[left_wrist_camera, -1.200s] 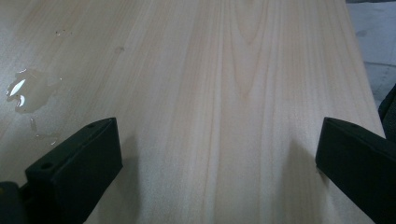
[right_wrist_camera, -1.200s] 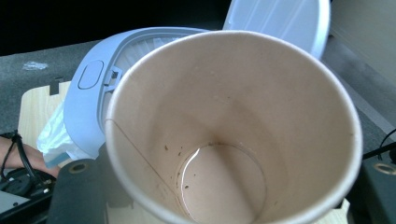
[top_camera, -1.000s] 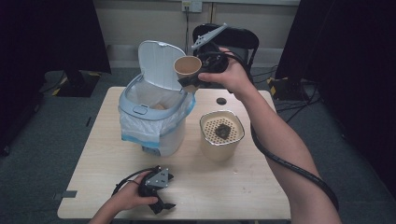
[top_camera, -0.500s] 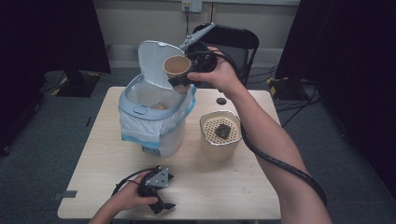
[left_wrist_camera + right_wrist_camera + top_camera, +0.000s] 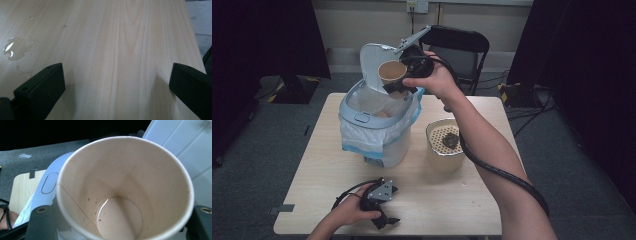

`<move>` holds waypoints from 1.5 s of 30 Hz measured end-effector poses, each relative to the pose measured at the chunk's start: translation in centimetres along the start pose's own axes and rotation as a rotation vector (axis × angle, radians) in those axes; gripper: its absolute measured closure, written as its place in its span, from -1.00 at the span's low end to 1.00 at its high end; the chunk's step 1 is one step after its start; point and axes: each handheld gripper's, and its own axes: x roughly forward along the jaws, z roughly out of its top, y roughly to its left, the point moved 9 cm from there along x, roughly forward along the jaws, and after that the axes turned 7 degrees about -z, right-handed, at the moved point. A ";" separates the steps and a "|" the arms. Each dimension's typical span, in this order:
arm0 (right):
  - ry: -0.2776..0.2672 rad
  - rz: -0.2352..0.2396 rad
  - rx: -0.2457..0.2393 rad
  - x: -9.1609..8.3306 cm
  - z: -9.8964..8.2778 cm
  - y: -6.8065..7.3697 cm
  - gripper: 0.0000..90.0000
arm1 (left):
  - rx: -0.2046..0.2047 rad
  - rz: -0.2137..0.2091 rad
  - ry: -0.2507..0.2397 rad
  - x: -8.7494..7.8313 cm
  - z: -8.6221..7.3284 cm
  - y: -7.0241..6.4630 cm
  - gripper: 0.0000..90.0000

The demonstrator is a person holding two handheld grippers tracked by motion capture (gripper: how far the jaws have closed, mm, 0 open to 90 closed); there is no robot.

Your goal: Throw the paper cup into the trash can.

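A brown paper cup hangs tilted over the open white bin, in front of its raised lid. My right gripper is shut on the cup, and a hand holds that gripper high. In the right gripper view the cup sits between the two black jaws; it is empty apart from brown specks and a wet bottom. My left gripper rests on the table's near edge, its jaws wide open. In the left gripper view bare wood lies between them.
The bin is lined with a white and blue bag. A cream container with a perforated insert and a dark lump stands to its right. A small puddle wets the wooden table. A black chair stands behind.
My right gripper has carried the cup leftward and slightly down, from beside the lid to over the bin's opening. The left gripper has stayed where it was.
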 end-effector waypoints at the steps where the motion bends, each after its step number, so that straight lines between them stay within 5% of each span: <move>1: 0.001 0.000 0.003 0.1 0.0 0.0 -0.40 | 0.000 0.000 0.000 0.0 0.0 0.0 -1.00; 45: -0.001 0.061 0.023 5.6 -0.1 2.2 -0.44 | -0.011 0.001 -0.015 0.1 0.1 -0.1 -1.00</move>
